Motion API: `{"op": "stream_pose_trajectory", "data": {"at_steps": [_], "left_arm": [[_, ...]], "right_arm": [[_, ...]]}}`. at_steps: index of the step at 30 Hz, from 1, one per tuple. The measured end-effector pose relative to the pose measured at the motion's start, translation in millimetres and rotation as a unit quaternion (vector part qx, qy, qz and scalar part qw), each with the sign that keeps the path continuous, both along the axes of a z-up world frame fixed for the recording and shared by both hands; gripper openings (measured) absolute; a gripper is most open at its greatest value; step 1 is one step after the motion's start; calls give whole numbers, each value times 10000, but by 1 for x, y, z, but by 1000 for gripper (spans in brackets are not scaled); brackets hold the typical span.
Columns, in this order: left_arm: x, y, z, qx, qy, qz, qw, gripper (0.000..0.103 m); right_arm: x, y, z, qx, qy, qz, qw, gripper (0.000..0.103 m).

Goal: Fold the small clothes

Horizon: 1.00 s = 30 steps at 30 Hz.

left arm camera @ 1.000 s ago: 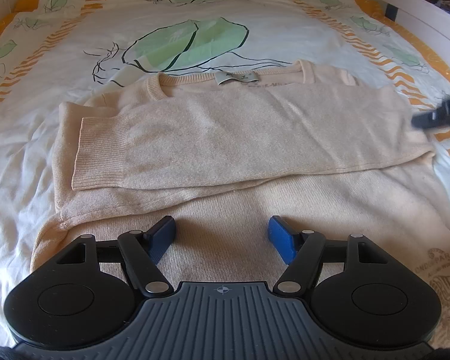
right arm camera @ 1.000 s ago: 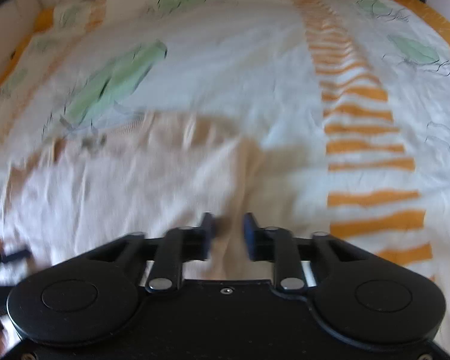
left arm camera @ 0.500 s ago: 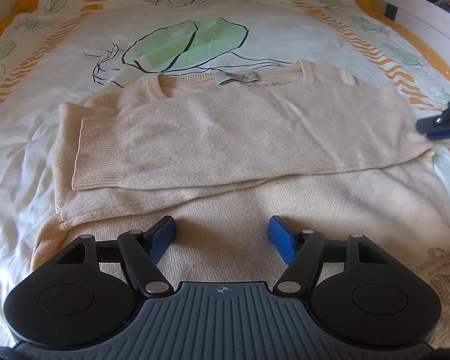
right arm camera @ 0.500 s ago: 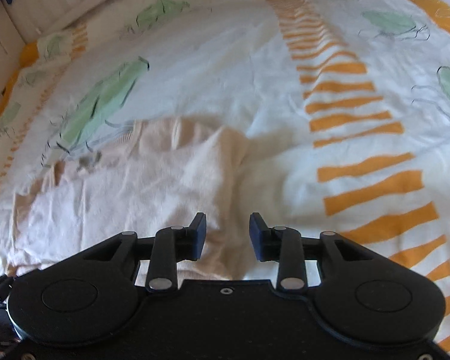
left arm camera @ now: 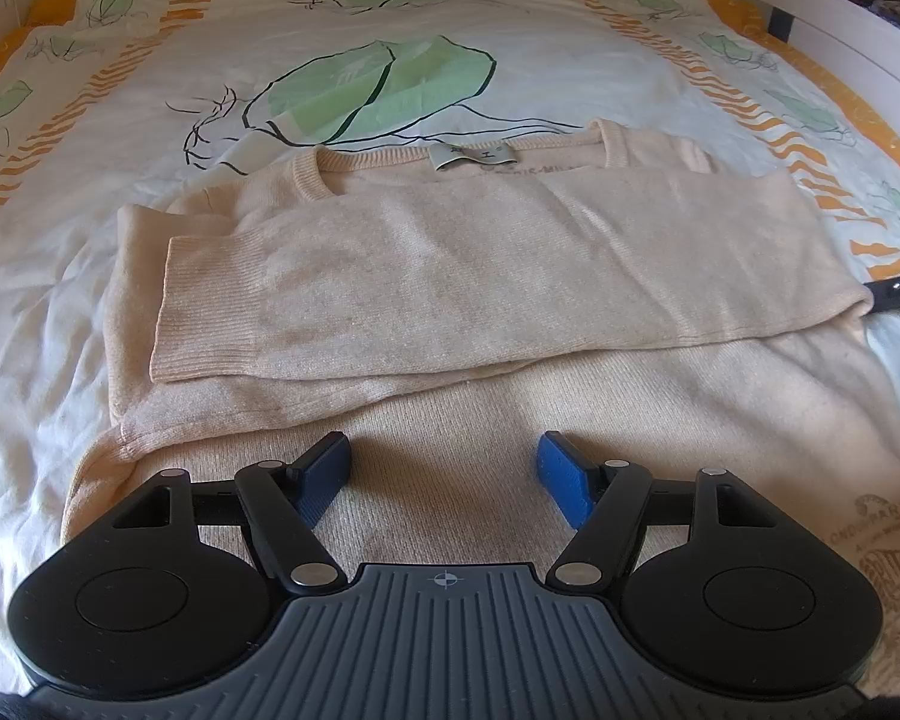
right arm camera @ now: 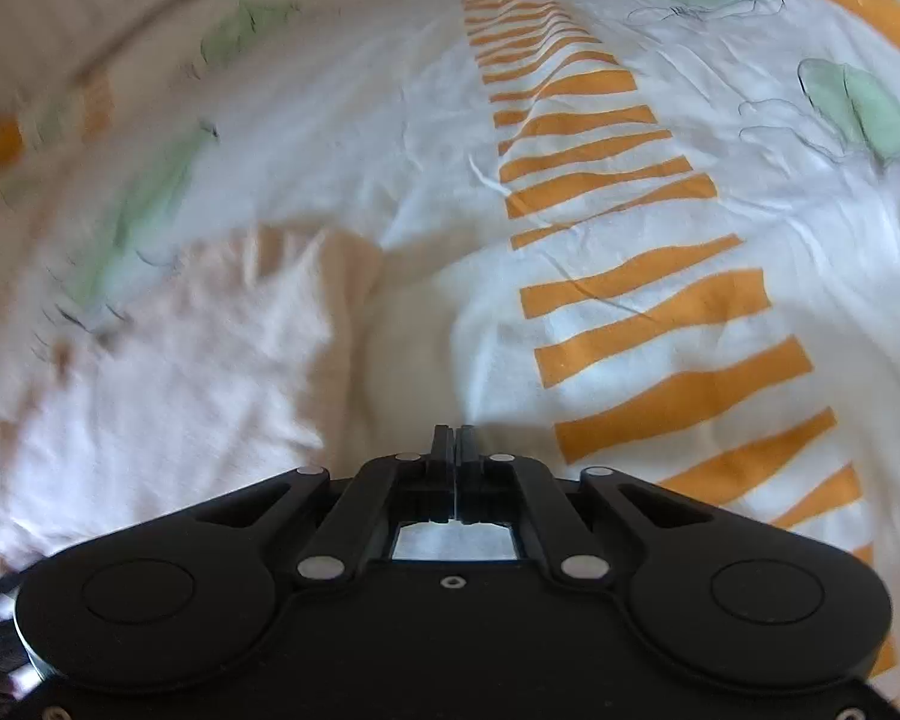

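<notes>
Cream sweater [left arm camera: 480, 276] lies flat on the bed [left arm camera: 150, 120], one sleeve [left arm camera: 450, 300] folded across its chest. Left tool [left arm camera: 444, 468], fingers spread apart, hovers over the hem. Right tool [right arm camera: 455, 441], fingers pressed together and apparently empty, sits at the sweater's right edge.

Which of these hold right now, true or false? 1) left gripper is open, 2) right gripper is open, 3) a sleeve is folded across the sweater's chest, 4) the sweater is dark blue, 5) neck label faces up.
1) The left gripper is open: true, its blue pads stand wide apart over the sweater.
2) The right gripper is open: false, its fingers are pressed together.
3) A sleeve is folded across the sweater's chest: true.
4) The sweater is dark blue: false, it is pale peach.
5) The neck label faces up: true, it shows at the collar.
</notes>
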<state>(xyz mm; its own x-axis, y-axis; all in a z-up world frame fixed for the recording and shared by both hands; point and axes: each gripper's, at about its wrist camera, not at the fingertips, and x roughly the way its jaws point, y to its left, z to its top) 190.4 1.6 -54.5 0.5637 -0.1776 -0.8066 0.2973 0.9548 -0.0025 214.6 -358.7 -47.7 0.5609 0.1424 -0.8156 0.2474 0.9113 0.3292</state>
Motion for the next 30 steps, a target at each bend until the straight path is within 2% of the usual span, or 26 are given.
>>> {"op": "stream_pose_trajectory", "data": {"at_steps": [2, 4, 6, 7, 10, 17, 18, 19, 20, 25, 26, 30], "left_arm": [[0, 0, 0, 11, 1, 0, 10000, 68], [0, 0, 0, 21, 0, 0, 10000, 68], [0, 1, 0, 19, 0, -3, 10000, 68], [0, 1, 0, 10, 1, -1, 10000, 68], [-1, 1, 0, 31, 3, -9, 10000, 68], [0, 1, 1, 24, 12, -17, 10000, 68], [0, 1, 1, 26, 14, -20, 10000, 68], [0, 2, 1, 23, 16, -20, 10000, 68], [1, 2, 1, 18, 21, -28, 10000, 68], [0, 5, 2, -51, 21, -70, 10000, 68], [-1, 5, 4, -68, 21, -86, 9999, 68], [-3, 11, 16, -344, 64, -212, 9992, 66]], "right_arm": [[-7, 6, 10, -93, -231, 168, 9995, 18], [-12, 23, 19, -402, -326, 502, 9974, 25], [-19, 42, 23, -795, -394, 828, 9926, 47], [-23, 52, 24, -1009, -425, 961, 9893, 49], [-32, 77, 22, -1626, -507, 1306, 9767, 50], [-19, 106, 13, -2339, -734, 1365, 9598, 50], [-17, 106, 12, -2368, -749, 1330, 9595, 36], [-16, 106, 10, -2327, -767, 1325, 9604, 11], [-15, 102, 9, -2223, -714, 1257, 9642, 8], [-24, 69, 2, -1776, -439, 689, 9807, 7], [-25, 65, 1, -1750, -371, 617, 9819, 4], [-31, 51, 1, -1577, -351, 522, 9855, 6]]}}
